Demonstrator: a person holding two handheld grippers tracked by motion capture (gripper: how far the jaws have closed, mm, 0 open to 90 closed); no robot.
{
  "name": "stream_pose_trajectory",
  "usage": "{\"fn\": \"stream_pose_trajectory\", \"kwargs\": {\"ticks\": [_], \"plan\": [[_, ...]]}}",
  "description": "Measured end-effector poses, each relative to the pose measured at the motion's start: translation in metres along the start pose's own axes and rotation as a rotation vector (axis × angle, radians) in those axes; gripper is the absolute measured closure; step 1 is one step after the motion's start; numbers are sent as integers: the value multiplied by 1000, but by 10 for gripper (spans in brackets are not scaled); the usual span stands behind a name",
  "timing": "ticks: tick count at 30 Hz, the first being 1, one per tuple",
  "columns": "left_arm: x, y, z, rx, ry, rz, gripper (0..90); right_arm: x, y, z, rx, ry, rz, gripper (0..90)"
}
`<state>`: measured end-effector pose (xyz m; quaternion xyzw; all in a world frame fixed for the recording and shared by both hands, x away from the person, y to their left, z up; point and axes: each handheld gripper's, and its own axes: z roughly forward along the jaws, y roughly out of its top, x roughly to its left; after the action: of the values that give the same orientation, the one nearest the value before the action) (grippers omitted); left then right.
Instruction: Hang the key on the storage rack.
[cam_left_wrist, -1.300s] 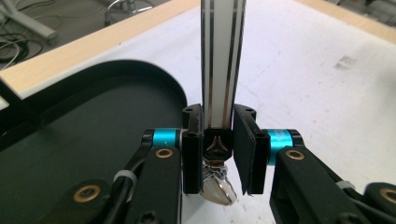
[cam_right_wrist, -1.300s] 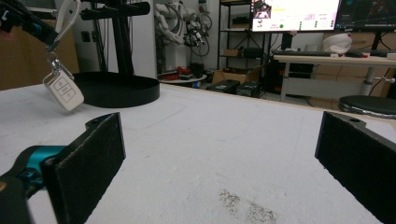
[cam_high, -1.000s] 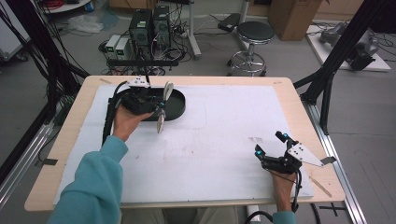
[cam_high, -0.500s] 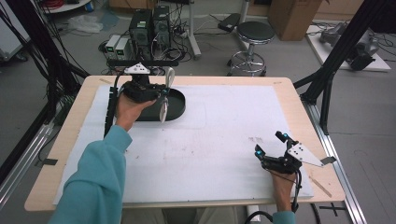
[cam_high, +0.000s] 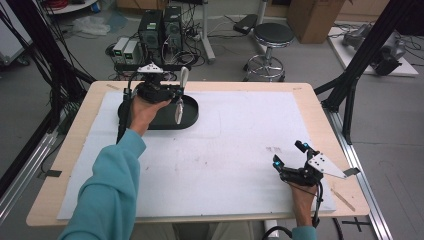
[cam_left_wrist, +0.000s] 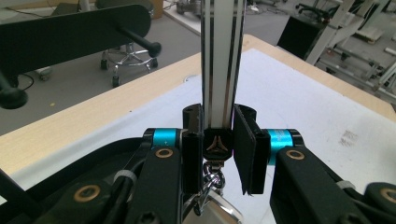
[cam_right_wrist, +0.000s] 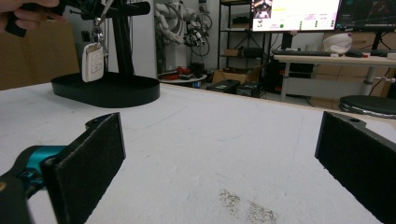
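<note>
A white car key fob (cam_right_wrist: 92, 61) hangs from a white strap (cam_left_wrist: 220, 60) above a black oval stand base (cam_high: 189, 114).

Round stool (cam_high: 272, 36) beyond table (cam_high: 310, 100)

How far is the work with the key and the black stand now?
Done: the left gripper has the white strap clamped, and the car key hangs free above the black stand base. In hand: carrying it near the pegs. Left: apparently hanging it. The right gripper rests open.
</note>
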<state>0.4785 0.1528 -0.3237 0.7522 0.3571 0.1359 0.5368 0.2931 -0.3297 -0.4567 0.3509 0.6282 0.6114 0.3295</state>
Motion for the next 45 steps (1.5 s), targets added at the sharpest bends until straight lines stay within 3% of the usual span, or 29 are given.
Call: {"fn": "stream_pose_trajectory", "kwargs": {"ticks": [14,16,28,36,45], "plan": [[12,-8,12,5,3,-27,739,0,0,0,0,-1,0,9],[13,-9,14,10,19,-22,739,0,0,0,0,-1,0,9],[20,-12,17,-4,7,-50,739,0,0,0,-1,-1,-1,9],[23,-13,18,-7,24,-53,739,0,0,0,-4,0,-4,9],[27,-14,18,-30,37,-85,738,0,0,0,-1,-2,0,9]]}}
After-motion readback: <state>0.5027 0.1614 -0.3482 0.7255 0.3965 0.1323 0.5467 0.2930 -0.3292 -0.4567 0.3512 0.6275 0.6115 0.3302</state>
